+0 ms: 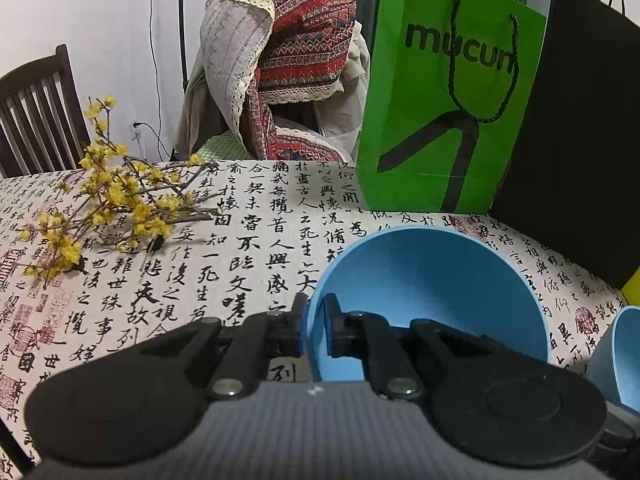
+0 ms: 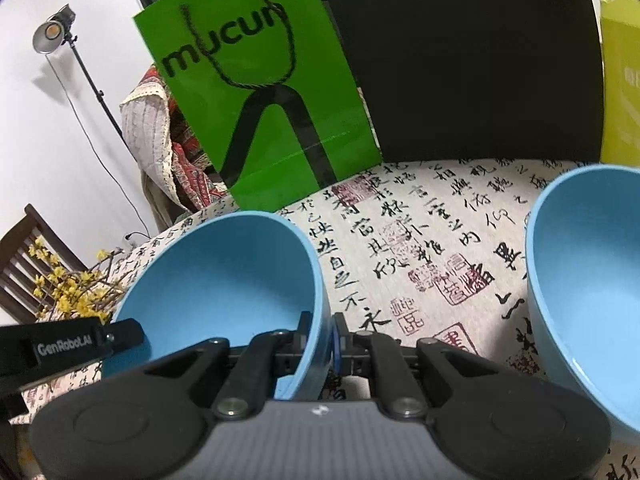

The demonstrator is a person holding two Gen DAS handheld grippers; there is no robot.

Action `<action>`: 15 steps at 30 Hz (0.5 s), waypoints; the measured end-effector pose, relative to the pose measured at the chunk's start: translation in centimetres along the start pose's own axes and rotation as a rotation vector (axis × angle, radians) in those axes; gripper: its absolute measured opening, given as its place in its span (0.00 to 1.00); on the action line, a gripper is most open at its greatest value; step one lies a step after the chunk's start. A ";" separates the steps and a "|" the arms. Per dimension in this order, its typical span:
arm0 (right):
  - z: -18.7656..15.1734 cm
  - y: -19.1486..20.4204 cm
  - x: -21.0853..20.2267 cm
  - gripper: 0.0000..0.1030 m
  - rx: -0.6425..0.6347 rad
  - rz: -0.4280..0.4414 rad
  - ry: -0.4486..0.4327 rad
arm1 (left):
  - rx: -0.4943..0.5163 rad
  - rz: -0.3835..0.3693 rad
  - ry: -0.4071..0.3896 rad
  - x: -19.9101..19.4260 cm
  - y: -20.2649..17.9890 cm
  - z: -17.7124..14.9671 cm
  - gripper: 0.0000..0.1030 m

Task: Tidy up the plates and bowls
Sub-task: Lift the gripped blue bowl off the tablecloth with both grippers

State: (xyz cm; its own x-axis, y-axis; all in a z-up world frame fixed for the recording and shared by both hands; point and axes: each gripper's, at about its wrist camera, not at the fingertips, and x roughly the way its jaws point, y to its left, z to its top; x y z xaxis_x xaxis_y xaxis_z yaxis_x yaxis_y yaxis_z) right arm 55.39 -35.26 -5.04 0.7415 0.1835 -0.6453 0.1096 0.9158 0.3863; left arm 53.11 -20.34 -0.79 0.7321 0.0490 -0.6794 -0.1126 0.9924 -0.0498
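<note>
Bowl [image 1: 432, 296] pinched at opposite rims by left tool [image 1: 316, 326] and right tool [image 2: 322, 338], likely steadying for lifting toward second bowl [image 2: 588, 280].

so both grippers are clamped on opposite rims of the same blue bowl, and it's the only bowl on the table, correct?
Not the only one: the right wrist view shows a second blue bowl beside it. Left gripper and right gripper do clamp the blue bowl.
</note>
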 end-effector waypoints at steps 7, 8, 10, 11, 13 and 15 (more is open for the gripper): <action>0.5 0.4 -1.3 0.09 0.016 0.036 0.004 | -0.005 -0.019 0.001 -1.8 1.0 0.3 0.09; 0.6 0.4 -1.5 0.09 0.020 0.040 0.007 | -0.003 -0.023 -0.006 -2.3 1.1 0.3 0.09; 0.7 0.6 -2.1 0.09 0.025 0.045 0.012 | 0.003 -0.025 -0.016 -3.0 1.1 0.3 0.09; 0.7 0.6 -2.4 0.09 0.024 0.043 0.010 | 0.006 -0.028 -0.019 -3.4 1.2 0.2 0.09; 0.6 0.9 -3.4 0.09 0.015 0.033 -0.002 | 0.006 -0.037 -0.022 -4.0 1.3 0.1 0.09; 0.4 1.1 -4.3 0.09 0.006 0.022 -0.010 | 0.006 -0.044 -0.023 -4.6 1.4 -0.1 0.09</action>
State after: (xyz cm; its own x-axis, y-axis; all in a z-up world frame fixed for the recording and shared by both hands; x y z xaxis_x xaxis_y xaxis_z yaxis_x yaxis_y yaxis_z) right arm 52.54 -35.15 -1.54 0.7502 0.2001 -0.6302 0.0972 0.9094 0.4045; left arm 49.51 -19.23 2.18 0.7517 0.0078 -0.6594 -0.0756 0.9943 -0.0745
